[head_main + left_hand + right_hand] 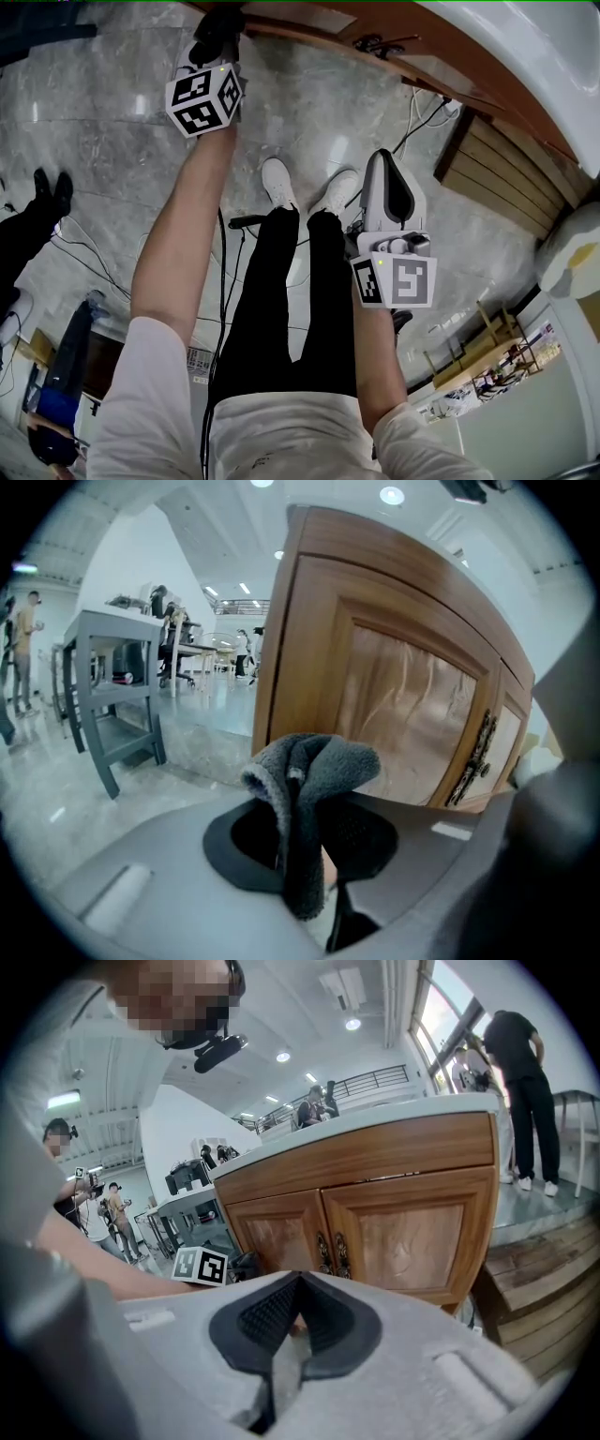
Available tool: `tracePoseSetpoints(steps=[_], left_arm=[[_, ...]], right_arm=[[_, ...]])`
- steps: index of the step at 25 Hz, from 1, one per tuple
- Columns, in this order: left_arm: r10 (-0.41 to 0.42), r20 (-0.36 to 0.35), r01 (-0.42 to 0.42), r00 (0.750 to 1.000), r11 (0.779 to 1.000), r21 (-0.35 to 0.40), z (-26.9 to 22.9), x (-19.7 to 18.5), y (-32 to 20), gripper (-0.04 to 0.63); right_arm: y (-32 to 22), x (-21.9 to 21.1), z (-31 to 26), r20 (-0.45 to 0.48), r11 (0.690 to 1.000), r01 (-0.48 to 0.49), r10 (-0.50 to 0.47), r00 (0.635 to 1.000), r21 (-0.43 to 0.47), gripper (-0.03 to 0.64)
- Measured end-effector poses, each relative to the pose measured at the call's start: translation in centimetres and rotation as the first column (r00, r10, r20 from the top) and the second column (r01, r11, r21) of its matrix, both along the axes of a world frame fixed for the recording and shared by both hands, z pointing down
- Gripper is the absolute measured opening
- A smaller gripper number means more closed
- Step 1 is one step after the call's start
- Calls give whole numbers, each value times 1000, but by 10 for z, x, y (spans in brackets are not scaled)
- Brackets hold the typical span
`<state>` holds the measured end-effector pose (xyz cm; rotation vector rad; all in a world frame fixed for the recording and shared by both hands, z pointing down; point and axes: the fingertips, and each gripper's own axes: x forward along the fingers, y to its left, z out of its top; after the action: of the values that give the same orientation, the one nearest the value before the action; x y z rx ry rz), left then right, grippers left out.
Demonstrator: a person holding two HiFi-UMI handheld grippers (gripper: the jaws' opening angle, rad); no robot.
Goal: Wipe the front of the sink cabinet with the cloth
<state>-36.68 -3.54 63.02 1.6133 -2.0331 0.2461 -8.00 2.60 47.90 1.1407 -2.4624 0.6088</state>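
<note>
Two hand-held grippers are out in front of the person, who stands in black trousers and white sneakers (277, 178) on a grey marble floor (112, 141), with black cables (222, 244) trailing by the feet. The right gripper (295, 1321) is held nearer the body. Its dark ribbed jaws are closed tip to tip on each other, and it faces the double doors from a little way off. The left gripper (302, 832) is stretched further forward and low. Its jaws are clamped on a dark grey fleecy cloth (314, 766), bunched into a folded wad that sticks up past the pads.

That cloth sits right in front of the brown wooden sink cabinet (412, 686), near the left edge of its left door. Whether it actually touches the wood I can't tell. In the right gripper view the left gripper's marker cube (200, 1266) shows low down before that same door.

The cabinet has two panelled doors with ornate dark metal handles (330, 1252) side by side at the middle seam, and a white countertop (375, 1121) above. To its right a slatted wooden platform (548, 1265) lies on the floor. Beyond the cabinet's left side stands a grey metal table (108, 658), with other people farther off in the bright hall.
</note>
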Motion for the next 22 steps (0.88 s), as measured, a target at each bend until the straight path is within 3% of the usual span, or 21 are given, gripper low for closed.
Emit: tracePoseSetpoints(steps=[9,22], left_arm=[[-82,-61,81,995,997,-17,28,-6,4,74],[-17,-116,15,993,1000,-18,34,44,-16,70]], right_arm=[[-1,7,8,-9,1000,-5,5,1000,-6,-5],[-11,21,1,22,999,-36,36,999,-10,-5]])
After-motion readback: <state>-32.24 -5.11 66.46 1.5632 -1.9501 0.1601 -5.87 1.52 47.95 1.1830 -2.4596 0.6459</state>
